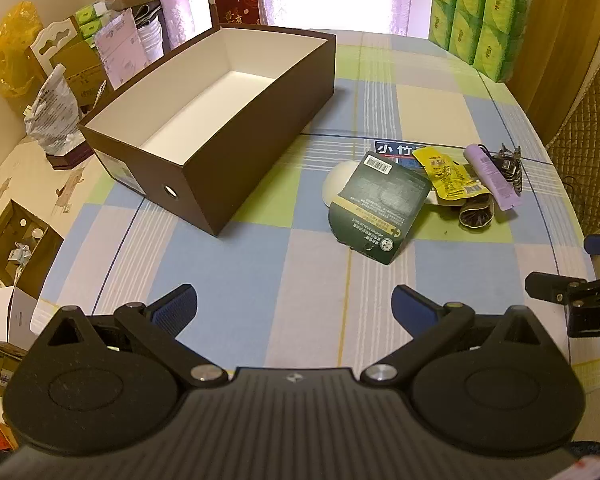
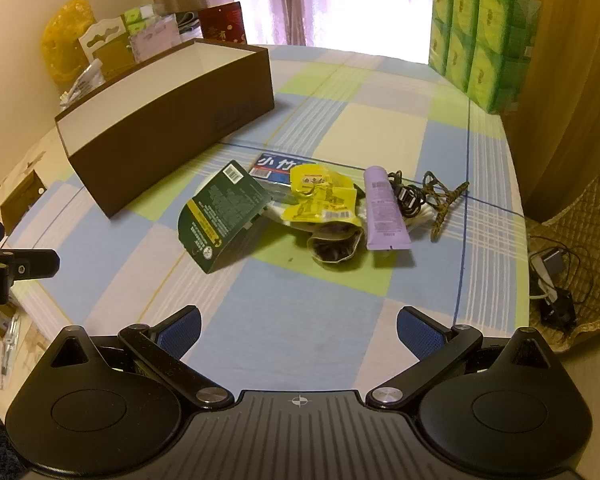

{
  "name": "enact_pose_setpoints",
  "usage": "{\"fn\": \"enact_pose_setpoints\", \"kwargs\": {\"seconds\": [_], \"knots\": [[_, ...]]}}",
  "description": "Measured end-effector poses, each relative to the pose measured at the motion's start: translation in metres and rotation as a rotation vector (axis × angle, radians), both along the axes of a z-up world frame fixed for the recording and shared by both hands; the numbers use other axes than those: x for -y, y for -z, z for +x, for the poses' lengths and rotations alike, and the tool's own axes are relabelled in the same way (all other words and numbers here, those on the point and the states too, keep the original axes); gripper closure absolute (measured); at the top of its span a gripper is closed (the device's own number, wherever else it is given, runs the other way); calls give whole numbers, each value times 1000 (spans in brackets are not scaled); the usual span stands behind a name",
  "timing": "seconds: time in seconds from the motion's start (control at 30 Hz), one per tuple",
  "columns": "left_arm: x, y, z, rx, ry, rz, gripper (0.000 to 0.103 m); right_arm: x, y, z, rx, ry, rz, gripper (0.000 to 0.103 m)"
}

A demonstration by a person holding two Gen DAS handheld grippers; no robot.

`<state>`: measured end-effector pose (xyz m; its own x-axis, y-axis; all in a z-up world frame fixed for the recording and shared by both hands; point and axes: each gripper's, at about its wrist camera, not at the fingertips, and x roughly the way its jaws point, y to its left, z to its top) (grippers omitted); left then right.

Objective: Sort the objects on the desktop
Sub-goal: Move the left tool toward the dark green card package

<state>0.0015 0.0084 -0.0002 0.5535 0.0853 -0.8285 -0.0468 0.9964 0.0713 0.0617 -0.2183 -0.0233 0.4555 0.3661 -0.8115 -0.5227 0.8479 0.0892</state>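
Both jaws stand wide apart and empty: left gripper (image 1: 294, 306), right gripper (image 2: 298, 330). Nearest in the pile lies the dark green printed card (image 2: 223, 218); pinch its raised edge, then carry it to the empty brown cardboard box (image 2: 168, 120) beyond.

Table under checked cloth (image 2: 300, 320). On it: brown open box (image 1: 260, 136), white inside; near it, a touching heap – green card (image 2: 224, 216), yellow packet (image 2: 320, 200), lilac tube (image 2: 382, 208), cords (image 2: 416, 196); green tissue packs (image 2: 480, 36) at far edge
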Motion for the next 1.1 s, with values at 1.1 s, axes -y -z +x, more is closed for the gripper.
{"fn": "enact_pose_setpoints", "kwargs": {"seconds": [1.1], "knots": [[1, 5, 9, -14, -1, -20, 1, 2, 1, 7, 1, -19, -2, 2]]}}
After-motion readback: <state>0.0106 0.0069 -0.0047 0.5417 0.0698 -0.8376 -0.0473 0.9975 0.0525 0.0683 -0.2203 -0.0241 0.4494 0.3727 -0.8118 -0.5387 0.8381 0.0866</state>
